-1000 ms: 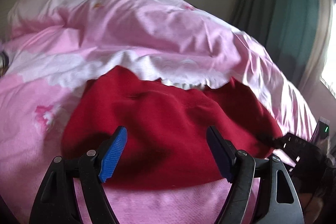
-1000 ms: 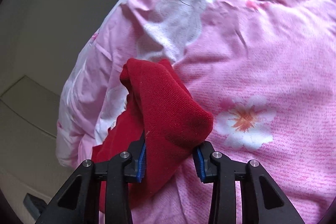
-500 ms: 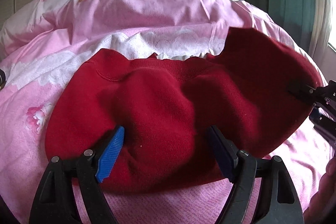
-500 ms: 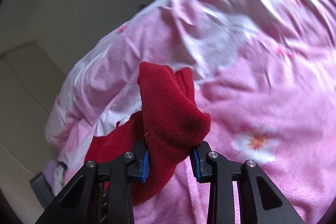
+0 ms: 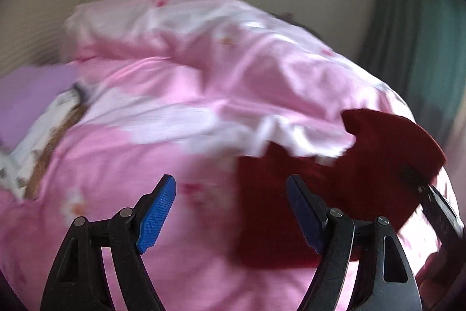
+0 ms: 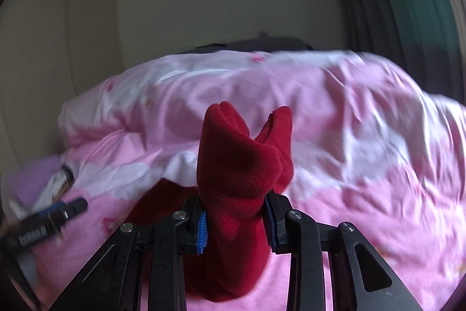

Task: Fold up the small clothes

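On the pink duvet [image 5: 180,153]: red top [image 5: 343,194] lies partly flat, sitting right of the left gripper [image 5: 231,212] in the left wrist view, its far edge tucked against a white lace-look band of the duvet.

Left gripper: jaws spread wide, nothing between them. Only duvet shows in the gap; the right finger overlaps the top's left portion in the picture, contact can't be judged. Blue pads [image 5: 157,213] bare.

Right gripper [image 6: 236,219]: pinching a bunched wad of the top [image 6: 236,165]. Fabric fills the gap between both blue pads and sticks up past the tips in two folded lobes, with more hanging below the fingers. The rest of the top trails off to the lower left onto the duvet.

Cross views: right gripper shows at the far right edge of the left wrist view, gripping the top's right end. Left gripper [image 6: 55,213] shows at the left edge of the right wrist view, blurred, clear of the top.

Background: beige wall, green curtain [image 5: 422,34] on the right, a lilac cloth [image 5: 29,98] and a white-brown patterned item [image 5: 43,147] at the duvet's left side. Both views motion-blurred, fine detail unreadable.
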Demonstrator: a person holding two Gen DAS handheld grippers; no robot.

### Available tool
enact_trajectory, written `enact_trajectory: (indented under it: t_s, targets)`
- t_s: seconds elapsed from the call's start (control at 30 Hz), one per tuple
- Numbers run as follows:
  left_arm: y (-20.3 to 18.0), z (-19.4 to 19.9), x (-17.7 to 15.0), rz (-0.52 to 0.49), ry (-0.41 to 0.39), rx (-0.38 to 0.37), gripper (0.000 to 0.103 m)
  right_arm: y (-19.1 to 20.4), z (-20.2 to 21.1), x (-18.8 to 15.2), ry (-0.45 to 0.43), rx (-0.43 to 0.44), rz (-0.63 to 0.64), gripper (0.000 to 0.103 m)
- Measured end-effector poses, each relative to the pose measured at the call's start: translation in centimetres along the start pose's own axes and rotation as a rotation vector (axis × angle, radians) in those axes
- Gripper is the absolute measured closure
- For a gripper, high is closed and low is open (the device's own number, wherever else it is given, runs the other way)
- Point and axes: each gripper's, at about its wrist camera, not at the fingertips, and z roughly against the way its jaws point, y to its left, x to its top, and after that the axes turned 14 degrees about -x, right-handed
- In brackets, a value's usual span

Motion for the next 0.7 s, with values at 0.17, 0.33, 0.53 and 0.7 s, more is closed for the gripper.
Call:
enact_trajectory:
  t_s: [0.17, 0.33, 0.53, 0.7]
  targets:
    - [5.5, 1.2, 0.0, 0.067, 0.008, 0.075, 0.025, 8.8, 0.4, -2.7, -0.042, 0.049, 0.280, 0.072]
    - [9.0, 3.1, 0.0, 0.132, -0.013, 0.085, 0.025, 13.7, -0.2, -6.2, -0.010, 0.057, 0.478, 0.072]
    - [8.4, 3.3, 0.0, 0.104, 0.003, 0.048, 0.025, 15.6, 0.0, -9.5, 0.012, 0.087, 0.618, 0.066]
    - [6.5, 3.2, 0.3, 0.059, 0.014, 0.006, 0.025, 15.1, 1.0, -10.0, 0.020, 0.199, 0.612, 0.032]
